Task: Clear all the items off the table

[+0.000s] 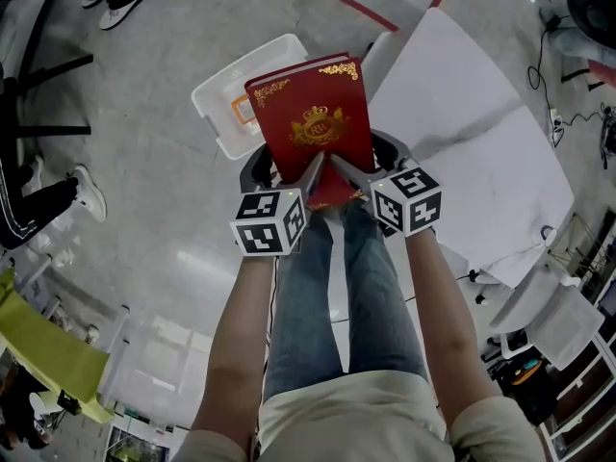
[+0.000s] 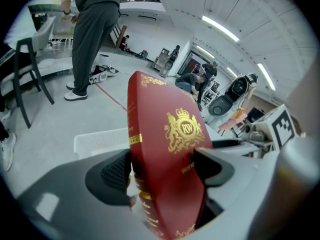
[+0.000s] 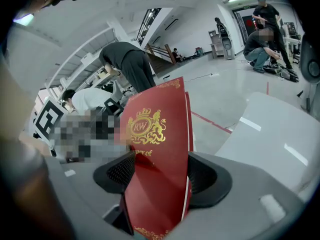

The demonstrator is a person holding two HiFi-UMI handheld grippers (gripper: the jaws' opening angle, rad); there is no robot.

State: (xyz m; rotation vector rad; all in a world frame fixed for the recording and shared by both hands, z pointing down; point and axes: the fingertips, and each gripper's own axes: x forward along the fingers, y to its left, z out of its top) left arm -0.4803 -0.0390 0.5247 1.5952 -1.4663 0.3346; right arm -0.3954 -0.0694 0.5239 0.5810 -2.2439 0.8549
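Trainee: Box first, where was the red box point(image 1: 313, 128)?

Supervisor: Off the table point(image 1: 462, 152) altogether. It hung in the air past the table's left edge, over the near rim of the white bin point(image 1: 223, 114) standing on the floor.

Trainee: And what had hold of it?

Supervisor: Both tools. The left gripper point(image 2: 162, 170) had its jaws spread wide, pads pressed against the box's two broad faces near the bottom. The right gripper point(image 3: 160, 176) clamped the same lower end from the other side, jaws about as wide.

Trainee: Why two grips on one thing?

Supervisor: My reading is that the box was tall and flat, so a single pinch at one end would let it swing. Two pinches side by side held it upright, gold crest point(image 1: 318, 123) facing up toward the head camera.

Trainee: Why hold the bottom end?

Supervisor: That left the far end free to go into the bin first, I'd judge. Lowering it looked like the next step, with the bin's rim the thing to avoid
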